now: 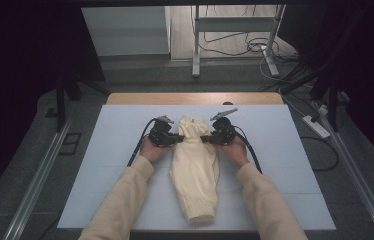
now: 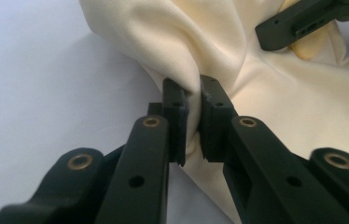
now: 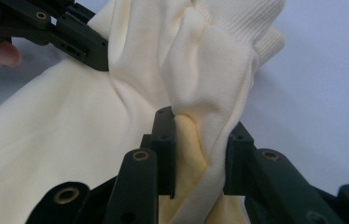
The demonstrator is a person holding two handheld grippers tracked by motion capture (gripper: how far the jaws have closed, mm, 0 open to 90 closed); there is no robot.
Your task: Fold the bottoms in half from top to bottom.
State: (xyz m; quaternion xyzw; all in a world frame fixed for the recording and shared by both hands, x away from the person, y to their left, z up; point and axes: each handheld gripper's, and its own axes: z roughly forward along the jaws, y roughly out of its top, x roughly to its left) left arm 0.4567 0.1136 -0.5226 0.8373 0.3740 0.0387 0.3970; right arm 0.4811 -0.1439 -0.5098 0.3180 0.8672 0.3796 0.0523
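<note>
A cream garment [image 1: 195, 165] with ribbed edges lies lengthwise in the middle of the white mat [image 1: 285, 165], bunched at its far end. My left gripper [image 1: 177, 137] comes at that far end from the left. In the left gripper view its pads [image 2: 177, 116] pinch a thin fold of the cream fabric [image 2: 275, 102], so the left gripper [image 2: 192, 100] is shut on it. My right gripper [image 1: 206, 138] meets the same end from the right. In the right gripper view, the right gripper [image 3: 200, 135] has its jaws pressing a thicker fold below the ribbed cuff [image 3: 242, 23].
The mat covers a wooden table [image 1: 195, 98]. Beyond the table, metal stand legs [image 1: 195, 50] and loose cables [image 1: 255, 45] lie on the floor, and a power strip [image 1: 316, 126] sits at the right. Both sleeved forearms reach in from the bottom edge.
</note>
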